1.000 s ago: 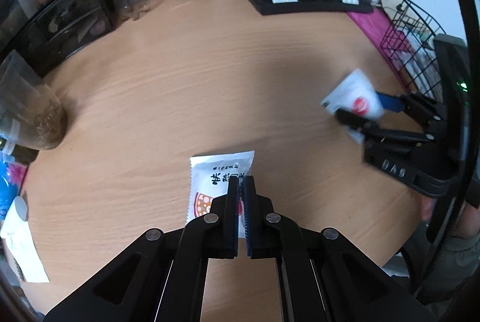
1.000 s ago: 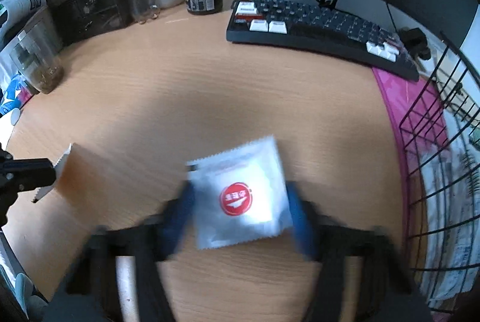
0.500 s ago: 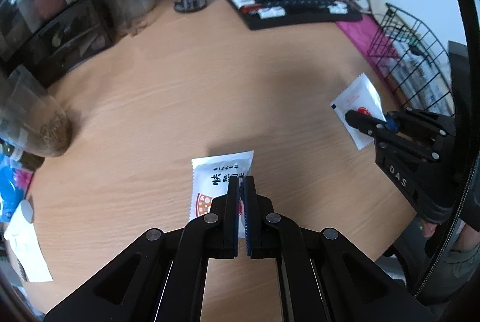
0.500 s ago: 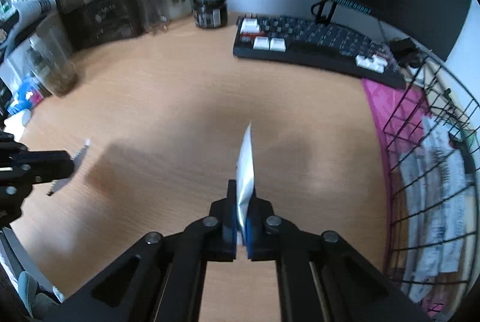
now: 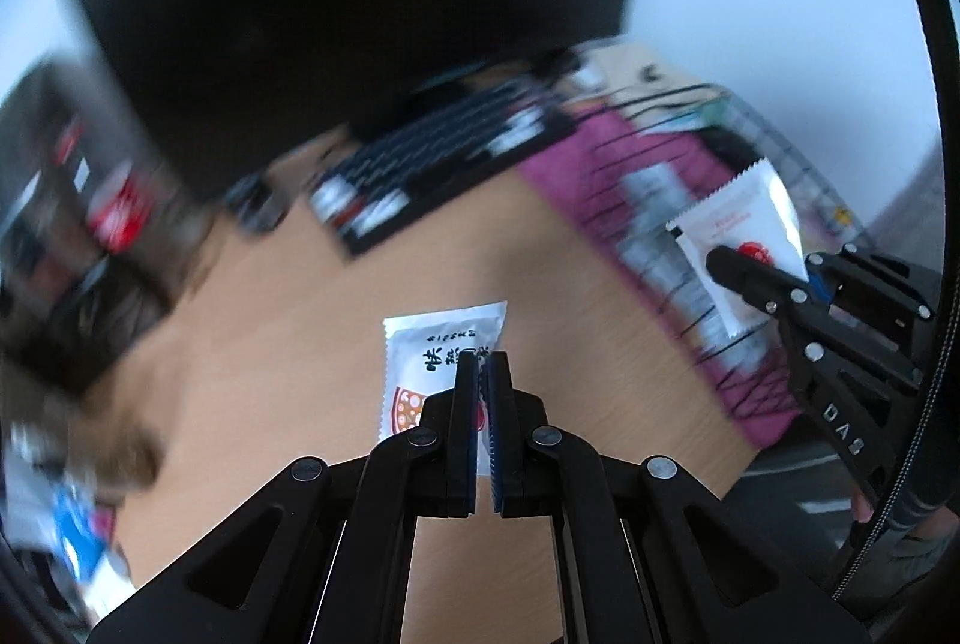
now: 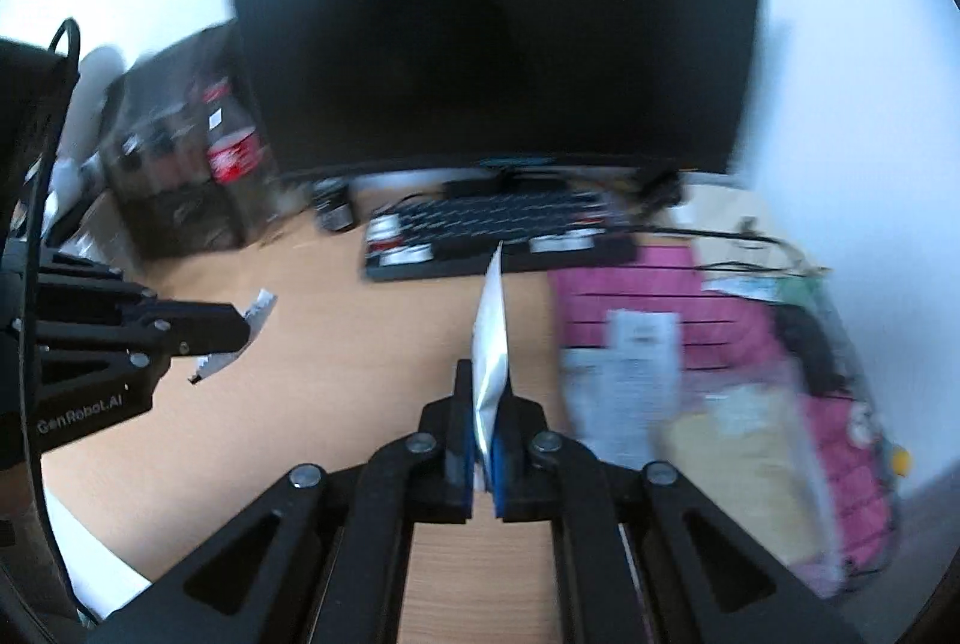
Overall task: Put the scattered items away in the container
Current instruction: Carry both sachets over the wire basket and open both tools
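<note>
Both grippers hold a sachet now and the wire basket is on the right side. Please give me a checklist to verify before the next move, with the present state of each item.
1. Left gripper shut on the pizza-print sachet: ok, pinched at its lower edge.
2. Right gripper shut on the red-logo sachet: ok, held edge-on between the pads.
3. Red-logo sachet over the wire basket: cannot tell; the left wrist view shows it in front of the basket, but height and overlap are unclear.
4. Pizza-print sachet lifted off the desk: ok, the right wrist view shows it in the air.
5. Room in the basket: cannot tell, blurred; packets already lie inside.
6. Grippers apart from each other: ok.
</note>
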{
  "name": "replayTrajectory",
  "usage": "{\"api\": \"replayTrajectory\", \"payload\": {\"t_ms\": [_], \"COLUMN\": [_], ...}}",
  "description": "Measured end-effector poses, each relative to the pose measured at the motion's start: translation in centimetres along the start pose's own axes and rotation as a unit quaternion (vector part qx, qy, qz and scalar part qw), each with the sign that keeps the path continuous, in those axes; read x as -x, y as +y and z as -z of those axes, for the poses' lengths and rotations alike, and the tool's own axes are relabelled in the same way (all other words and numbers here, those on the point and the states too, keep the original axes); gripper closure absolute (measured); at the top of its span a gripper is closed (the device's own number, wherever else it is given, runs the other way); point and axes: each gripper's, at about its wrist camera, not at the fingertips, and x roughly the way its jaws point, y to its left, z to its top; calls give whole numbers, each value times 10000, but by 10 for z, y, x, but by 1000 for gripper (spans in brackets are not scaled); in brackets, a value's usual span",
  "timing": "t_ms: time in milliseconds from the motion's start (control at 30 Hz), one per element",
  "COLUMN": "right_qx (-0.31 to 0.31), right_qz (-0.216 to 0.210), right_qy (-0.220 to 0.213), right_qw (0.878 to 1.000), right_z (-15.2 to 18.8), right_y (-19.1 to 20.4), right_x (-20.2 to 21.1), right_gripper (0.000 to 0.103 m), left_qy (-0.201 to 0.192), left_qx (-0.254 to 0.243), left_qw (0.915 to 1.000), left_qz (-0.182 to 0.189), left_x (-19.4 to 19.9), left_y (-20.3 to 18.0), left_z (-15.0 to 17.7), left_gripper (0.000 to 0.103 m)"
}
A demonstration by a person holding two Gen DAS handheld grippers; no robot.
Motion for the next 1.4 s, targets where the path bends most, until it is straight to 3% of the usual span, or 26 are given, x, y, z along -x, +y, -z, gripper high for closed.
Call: {"api": "replayTrajectory", "payload": {"t_ms": [233,400,833,867,900,933,967,1033,1100,1400], "right_qx": [-575,-845,-1065,-1056,-1033,-1025,-1045,-1139,-1151,-1119], "right_qz": [520,651,502,488,496,499,454,318,359,363], "right_qy": [-70,3,53,-6,-32,-50,-99,-215,-229,-271], "right_qw": [9970,9943,9930,9932,9934,9935,9934,9927,9924,9927], "right_z": [10,21,33,33,34,33,33,33,33,30], "right_y": [-80,-115,-140,-141,-140,-141,-141,-142,-141,-133], "right_x": [31,34,30,31,32,31,32,36,38,43], "right_gripper": [100,100,98,95,74,42,33,30,30,30], "left_qy": [-120,-35,143,113,74,45,36,-8,-72,-93], "left_qx": [-813,-1115,-1193,-1217,-1265,-1280,-1272,-1308,-1346,-1279], "left_qw": [9956,9917,9901,9899,9894,9891,9889,9884,9889,9895], "left_qz": [444,633,728,721,712,731,770,767,618,662], "left_x": [-12,-28,-53,-52,-52,-50,-49,-46,-44,-37], "left_y": [-89,-129,-150,-151,-152,-153,-153,-155,-155,-146], "left_z": [-59,-75,-81,-81,-80,-80,-80,-78,-77,-73], "left_gripper": [101,101,100,100,97,93,88,76,71,69]}}
